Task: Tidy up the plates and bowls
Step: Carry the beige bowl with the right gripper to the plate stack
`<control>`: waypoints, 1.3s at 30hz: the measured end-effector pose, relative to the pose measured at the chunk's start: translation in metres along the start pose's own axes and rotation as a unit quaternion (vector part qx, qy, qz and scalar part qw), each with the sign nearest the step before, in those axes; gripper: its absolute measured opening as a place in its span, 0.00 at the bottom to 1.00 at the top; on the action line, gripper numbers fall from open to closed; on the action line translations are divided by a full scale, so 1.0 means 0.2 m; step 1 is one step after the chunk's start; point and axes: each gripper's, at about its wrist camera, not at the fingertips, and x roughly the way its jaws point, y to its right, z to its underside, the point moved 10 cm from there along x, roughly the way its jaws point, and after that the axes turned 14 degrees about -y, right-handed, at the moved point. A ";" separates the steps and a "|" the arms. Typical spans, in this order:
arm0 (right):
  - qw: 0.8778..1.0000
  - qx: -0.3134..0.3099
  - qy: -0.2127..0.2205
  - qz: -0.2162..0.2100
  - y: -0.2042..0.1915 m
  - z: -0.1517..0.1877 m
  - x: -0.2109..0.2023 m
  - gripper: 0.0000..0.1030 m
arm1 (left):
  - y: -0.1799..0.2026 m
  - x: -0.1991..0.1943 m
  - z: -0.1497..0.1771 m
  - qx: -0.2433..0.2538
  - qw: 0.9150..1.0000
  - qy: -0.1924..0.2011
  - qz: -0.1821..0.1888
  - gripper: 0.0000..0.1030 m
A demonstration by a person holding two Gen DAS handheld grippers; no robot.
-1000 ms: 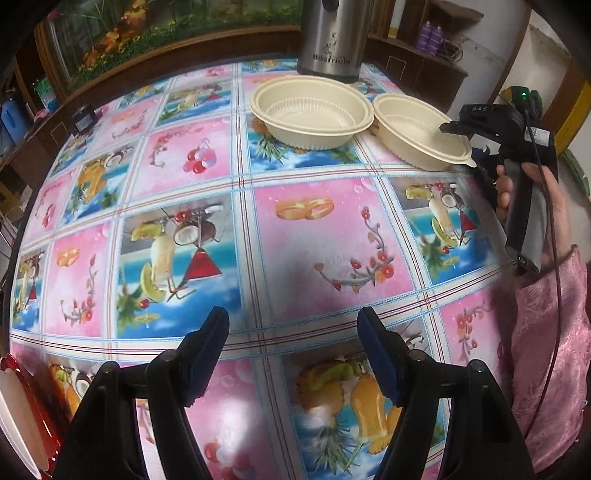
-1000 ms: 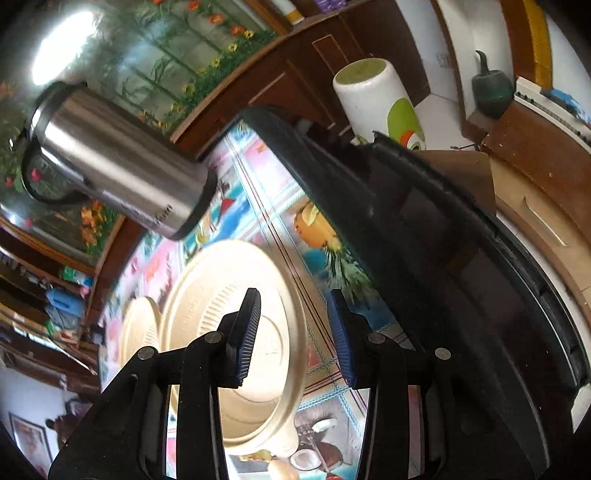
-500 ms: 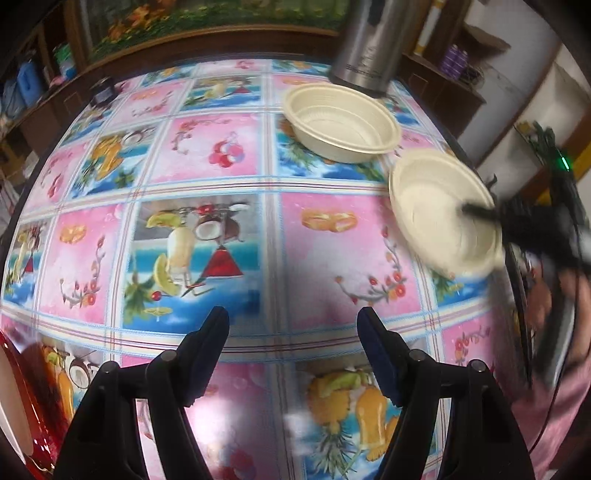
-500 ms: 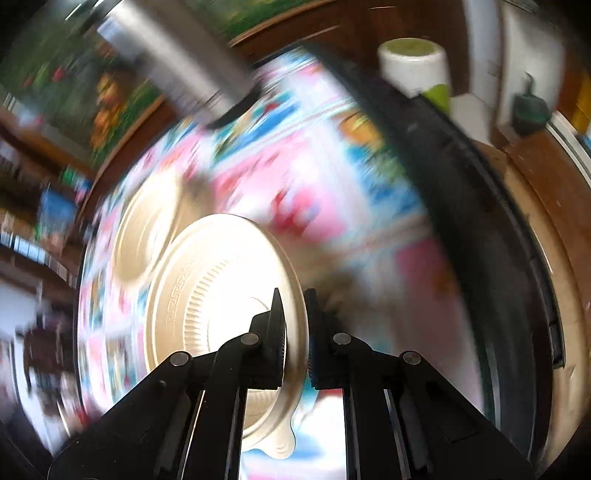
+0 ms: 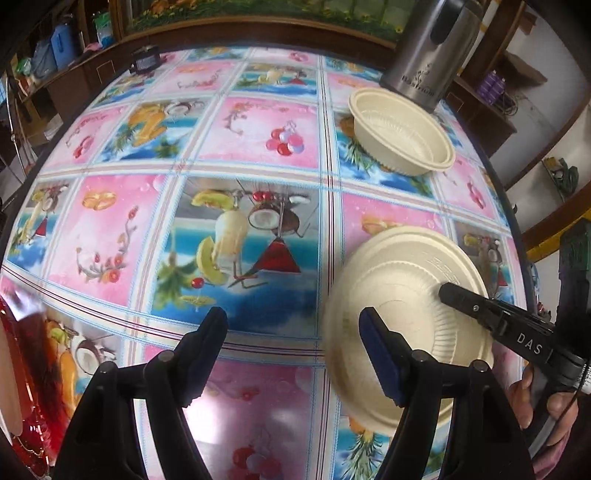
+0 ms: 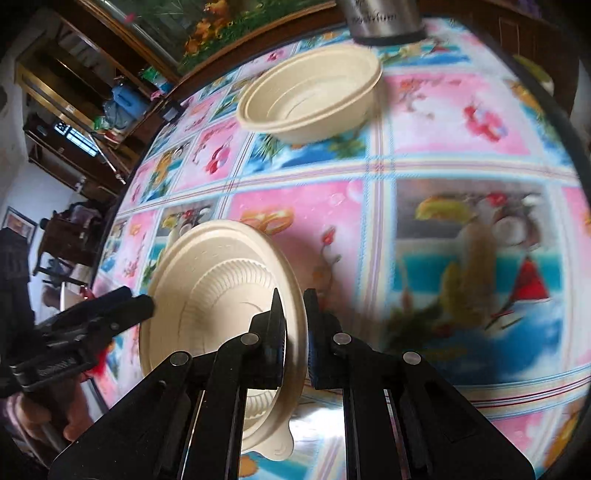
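**Bowl carried off from beside its twin, now tilted in right tongs**

Moved since a second ago: one cream bowl (image 5: 402, 295), formerly flat beside the second bowl (image 5: 400, 134) near the steel kettle (image 5: 428, 51), now held clear of the surface and tipped on edge, close to the person's side of the surface.

- Right tongs (image 6: 294, 339): pressed together on the rim of the tilted bowl (image 6: 218, 295), one finger on each face of the rim. Bowl's ribbed face turned toward the left side; a small tab hangs at its lower edge.
- Left tongs (image 5: 293, 347): spread wide, holding nothing, hovering over the surface (image 5: 240, 266). Right finger overlaps the near edge of the tilted bowl in the left view; contact cannot be told.
- Second bowl (image 6: 310, 92): upright on the surface, just in front of the kettle (image 6: 380, 18), well apart from the held bowl.
- Surface: round, covered by a glossy cloth of pink and blue fruit-and-drink squares.
- Red item (image 5: 22, 369): at the left edge of the left view, blurred, kind unclear.
- Background: dark wood shelving, with blue containers (image 5: 51, 48) at the far left.
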 end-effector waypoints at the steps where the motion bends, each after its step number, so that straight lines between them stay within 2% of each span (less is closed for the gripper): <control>1: 1.000 0.005 -0.009 -0.013 -0.01 0.01 0.02 0.08 | 0.00 0.02 0.00 0.001 1.000 -0.004 0.000 0.72; 3: 0.999 0.014 -0.017 -0.029 -0.01 0.01 0.04 0.08 | 0.01 0.04 0.02 0.004 1.000 -0.012 0.004 0.72; 6: 1.000 0.011 -0.009 -0.020 -0.01 0.01 0.03 0.12 | 0.01 0.08 0.03 0.003 1.000 -0.022 0.009 0.70; 8: 1.000 0.004 -0.005 -0.014 -0.02 0.00 0.02 0.24 | 0.01 0.08 0.03 0.007 1.000 -0.017 0.003 0.68; 10: 1.000 0.001 -0.003 -0.014 -0.03 0.01 0.01 0.28 | 0.01 0.07 0.03 0.013 1.000 -0.011 0.000 0.58; 12: 1.000 -0.001 0.000 -0.014 -0.04 0.00 0.00 0.28 | 0.01 0.07 0.03 0.015 1.000 -0.010 0.002 0.42; 16: 1.000 0.011 0.014 -0.013 -0.02 0.01 -0.01 0.27 | 0.03 0.07 0.03 0.027 1.000 -0.001 0.006 0.29; 17: 1.000 0.014 0.019 -0.008 -0.02 0.01 -0.01 0.16 | 0.05 0.06 0.03 0.033 0.999 0.002 0.008 0.26; 19: 1.000 0.004 0.021 0.001 -0.06 0.02 0.01 0.08 | 0.08 0.06 0.04 0.045 0.999 0.003 0.008 0.11; 22: 0.999 0.009 0.040 0.027 -0.09 0.02 0.02 0.08 | 0.06 0.03 0.05 0.047 0.999 0.013 -0.002 0.11; 25: 0.999 0.013 0.049 0.012 -0.12 0.03 0.01 0.08 | 0.01 -0.01 0.05 0.042 0.999 0.021 0.004 0.11; 30: 0.998 0.004 0.060 -0.008 -0.27 0.04 0.03 0.08 | -0.13 -0.16 0.09 0.037 0.997 0.057 -0.029 0.10; 34: 0.998 -0.015 0.053 -0.037 -0.49 0.05 0.09 0.09 | -0.34 -0.30 0.14 0.015 0.996 0.081 -0.046 0.10; 39: 0.996 -0.072 0.044 -0.037 -0.87 0.05 0.17 0.09 | -0.66 -0.48 0.23 -0.031 0.991 0.114 -0.058 0.10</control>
